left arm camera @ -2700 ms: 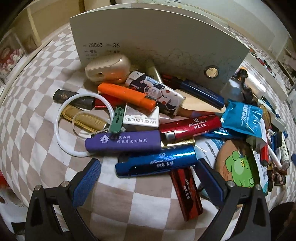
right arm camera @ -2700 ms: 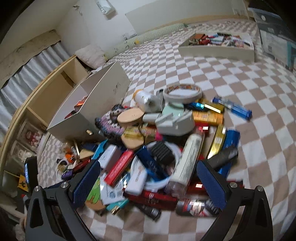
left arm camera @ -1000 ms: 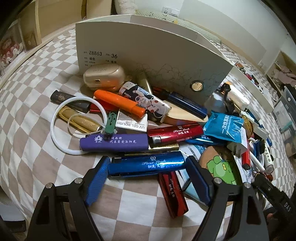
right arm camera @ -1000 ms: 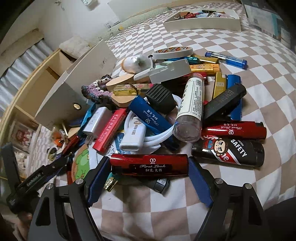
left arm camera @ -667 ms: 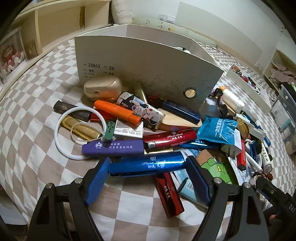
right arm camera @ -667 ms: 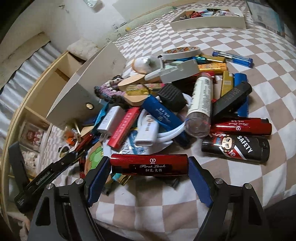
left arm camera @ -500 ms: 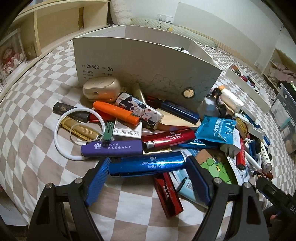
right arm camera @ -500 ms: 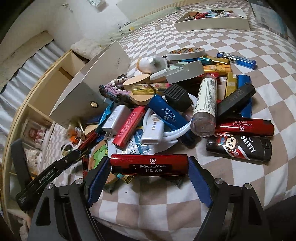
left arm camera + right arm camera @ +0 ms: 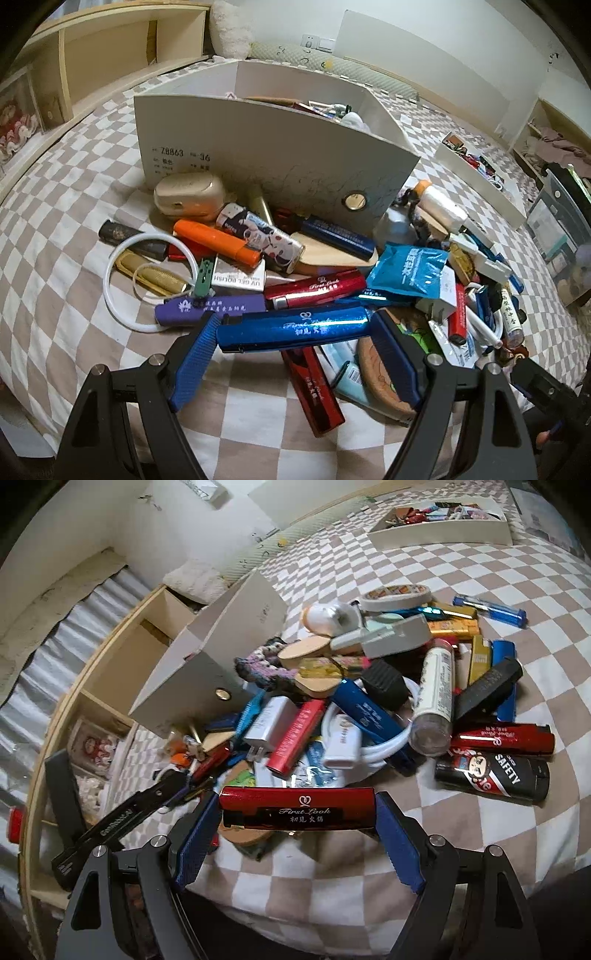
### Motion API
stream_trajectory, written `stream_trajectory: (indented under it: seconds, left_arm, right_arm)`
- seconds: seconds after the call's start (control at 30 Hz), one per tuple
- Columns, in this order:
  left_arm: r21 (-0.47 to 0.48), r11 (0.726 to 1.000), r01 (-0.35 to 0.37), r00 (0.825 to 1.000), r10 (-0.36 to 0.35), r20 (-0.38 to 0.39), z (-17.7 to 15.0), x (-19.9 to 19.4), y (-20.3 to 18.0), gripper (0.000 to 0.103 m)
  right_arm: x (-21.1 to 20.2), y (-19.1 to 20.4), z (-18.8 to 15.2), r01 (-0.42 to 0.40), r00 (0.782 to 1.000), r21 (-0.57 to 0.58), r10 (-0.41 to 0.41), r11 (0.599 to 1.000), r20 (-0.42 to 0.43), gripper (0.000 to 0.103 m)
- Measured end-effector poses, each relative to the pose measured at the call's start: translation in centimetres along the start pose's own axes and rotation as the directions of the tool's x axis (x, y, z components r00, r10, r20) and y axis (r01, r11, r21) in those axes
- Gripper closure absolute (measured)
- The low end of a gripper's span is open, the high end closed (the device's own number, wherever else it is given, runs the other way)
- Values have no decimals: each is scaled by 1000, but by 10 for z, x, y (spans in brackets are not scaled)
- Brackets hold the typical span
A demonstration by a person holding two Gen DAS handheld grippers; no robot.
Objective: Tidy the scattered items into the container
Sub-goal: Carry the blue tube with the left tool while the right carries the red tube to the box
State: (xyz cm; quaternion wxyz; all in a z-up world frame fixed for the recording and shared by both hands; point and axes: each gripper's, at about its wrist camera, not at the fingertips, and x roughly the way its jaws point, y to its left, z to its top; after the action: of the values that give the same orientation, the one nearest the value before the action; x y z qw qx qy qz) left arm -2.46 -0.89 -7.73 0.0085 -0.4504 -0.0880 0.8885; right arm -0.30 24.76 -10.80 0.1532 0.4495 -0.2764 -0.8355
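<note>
The white box (image 9: 280, 158) stands open-topped on the checkered bed (image 9: 55, 229), directly behind the scattered pile. In the left wrist view its interior holds several small items near the far end; their types cannot be told. A second, shallow white tray (image 9: 443, 531) sits well apart on the bed and is filled with mixed small objects.

Left tongs (image 9: 293, 332): closed on the ends of a blue lighter (image 9: 291, 328), held crosswise above the pile, in front of the box. Right tongs (image 9: 297, 808): closed on the ends of a red lighter (image 9: 297, 806), also crosswise, above the near edge of the pile.

Left wrist view only: the box label side, a gold case (image 9: 190, 194) touching the box front, an orange marker (image 9: 216, 243), a purple lighter (image 9: 210, 306), a white ring (image 9: 110, 291) and a blue sachet (image 9: 406, 271).

Right wrist view only: a tape roll (image 9: 395, 596), a clear tube (image 9: 436, 698), a black lighter printed SAFETY (image 9: 495, 775), a white charger (image 9: 269, 720), a crochet piece (image 9: 258, 664) beside the box corner, and the left tool's black body (image 9: 122, 819) at lower left.
</note>
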Motion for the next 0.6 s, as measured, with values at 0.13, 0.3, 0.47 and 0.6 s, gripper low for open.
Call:
stream_trajectory:
  seconds: [0.13, 0.3, 0.47, 0.6]
  left_arm:
    - [1, 1000, 18, 1000, -18, 26, 7, -11, -1, 20]
    - [0, 1000, 30, 998, -30, 57, 17, -25, 0, 20]
    - [11, 1000, 25, 995, -26, 101, 32, -38, 0, 20]
    - [6, 1000, 16, 988, -17, 151, 55, -53, 3, 20]
  right_arm:
    - [-5, 6, 6, -35, 999, 3, 35, 999, 6, 20]
    - [-12, 20, 16, -62, 998, -27, 63, 998, 16, 20]
    - [-24, 42, 29, -101, 994, -77, 105, 992, 39, 20]
    - [-29, 60, 44, -155, 986, -86, 159, 984, 43, 20]
